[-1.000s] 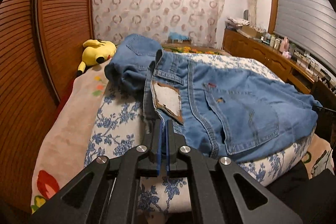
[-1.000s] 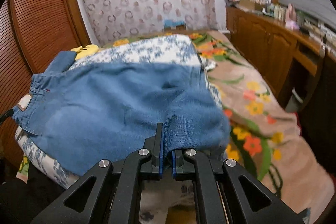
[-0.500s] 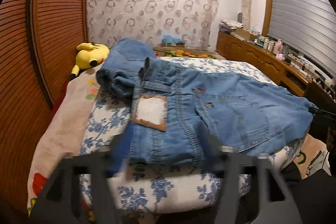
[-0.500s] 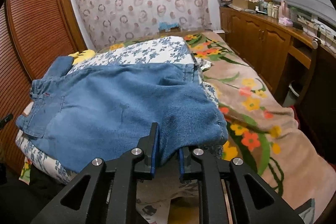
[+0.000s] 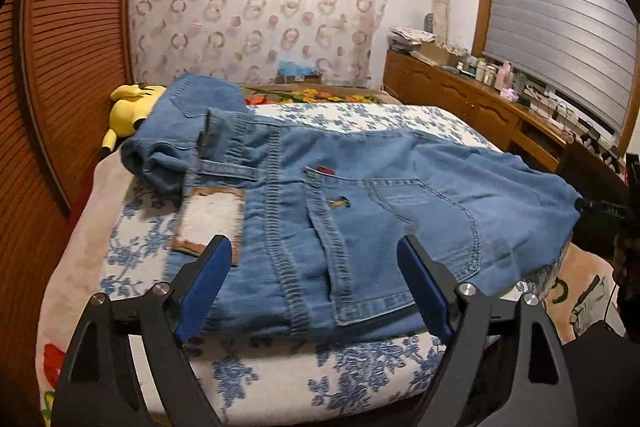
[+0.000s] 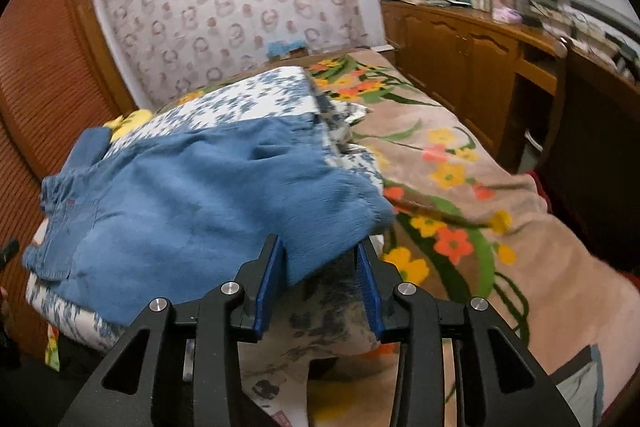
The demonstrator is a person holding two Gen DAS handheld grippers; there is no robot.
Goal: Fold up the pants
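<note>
Blue denim pants (image 5: 360, 211) lie folded across the blue-flowered white quilt (image 5: 280, 367), waistband patch and back pocket up. In the right wrist view the pants (image 6: 192, 203) spread to the left, the leg end nearest me. My left gripper (image 5: 316, 287) is open wide, just in front of the waistband edge, holding nothing. My right gripper (image 6: 320, 271) is open, with the leg end's corner lying loose between its blue pads (image 6: 270, 275).
A second pair of jeans (image 5: 180, 131) lies bunched at the far left beside a yellow plush toy (image 5: 128, 107). A flowered beige blanket (image 6: 460, 195) covers the bed to the right. Wooden cabinets (image 6: 472, 67) line the right wall, a slatted wardrobe (image 5: 68, 67) the left.
Both grippers were shut on the pants a second ago. Both have opened and let the denim go; the left one has drawn back a little from the waistband.
</note>
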